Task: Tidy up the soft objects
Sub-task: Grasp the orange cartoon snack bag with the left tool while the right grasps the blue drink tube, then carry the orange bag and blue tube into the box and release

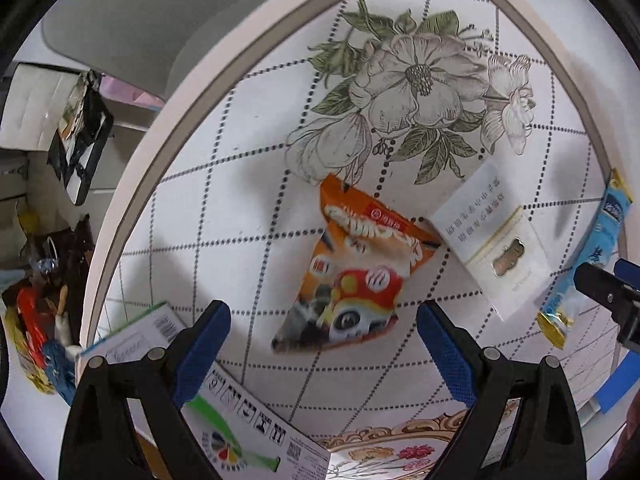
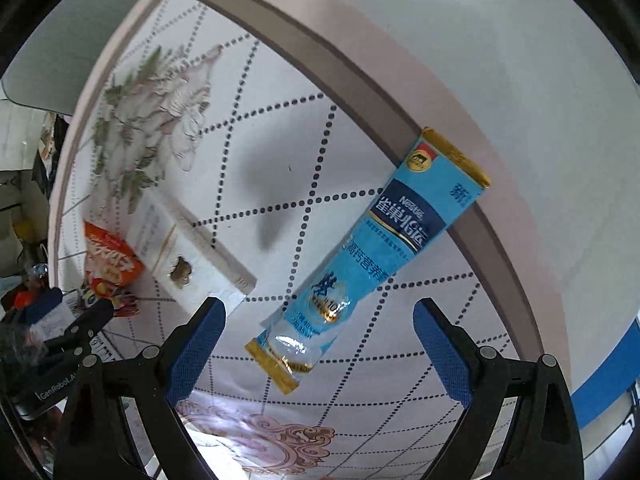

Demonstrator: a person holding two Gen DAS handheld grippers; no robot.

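An orange snack bag (image 1: 356, 272) lies on the flowered table (image 1: 248, 152), straight ahead of my open, empty left gripper (image 1: 324, 356), which hovers above it. A long blue Nestle sachet (image 2: 360, 264) lies slantwise with its far end on the table's rim; my open, empty right gripper (image 2: 320, 354) hovers over its near end. The sachet also shows at the right edge of the left wrist view (image 1: 588, 256), and the snack bag at the left of the right wrist view (image 2: 110, 264).
A flat white box (image 1: 492, 240) lies between bag and sachet, also seen in the right wrist view (image 2: 188, 256). A white carton with green print (image 1: 224, 412) lies under the left gripper. Off the table's left edge are a black packet (image 1: 80, 132) and cluttered colourful items (image 1: 36, 320).
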